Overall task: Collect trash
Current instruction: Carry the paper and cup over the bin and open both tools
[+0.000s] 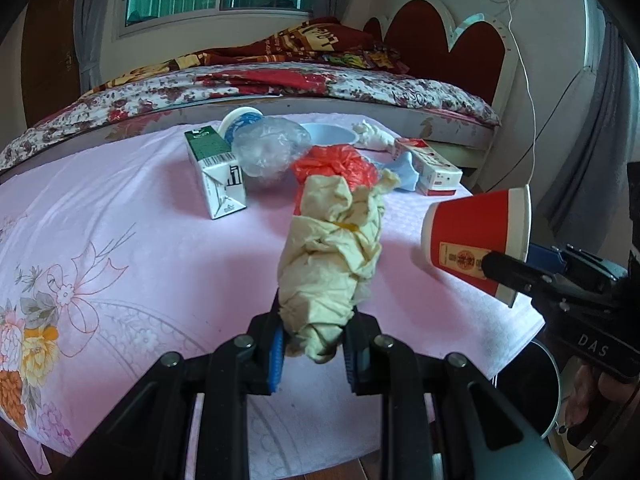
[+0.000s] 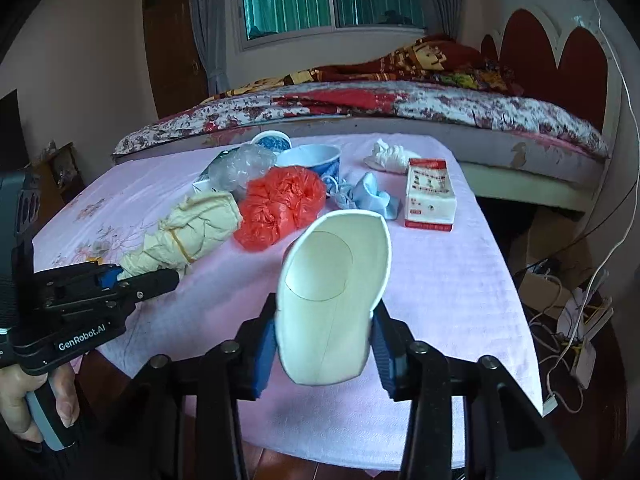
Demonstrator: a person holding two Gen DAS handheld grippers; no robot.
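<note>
Two tools loaded: each hand already carries one piece of trash, both lifted clear of the bench (image 1: 132,184).
Left tool (image 1: 314,338): clamped tight on the near end of a cream paper wad (image 1: 332,256); the wad's long axis runs straight out ahead of the fingers, toward the pile.
Right tool (image 2: 324,340): closed on a red paper cup (image 1: 476,236), squeezing its wall oval; the cup's mouth faces the right wrist camera and its base points away over the bench.
Bin (image 1: 532,384): a dark round container, seemingly the bin, sits below the bench's near right corner, just under the right tool; only part of it shows.
Deciding relation: my guess is both loads go down and to the right, back toward the holder; the right hand is nearer, the left must cross over.
Left on the bench, farther out: red plastic bag (image 2: 280,204), green carton (image 1: 216,172), clear plastic wrap (image 1: 272,148), blue cloth (image 2: 376,196), small red-and-white box (image 2: 430,196), white tissue (image 2: 386,156).
Beyond: bed (image 2: 400,108).
</note>
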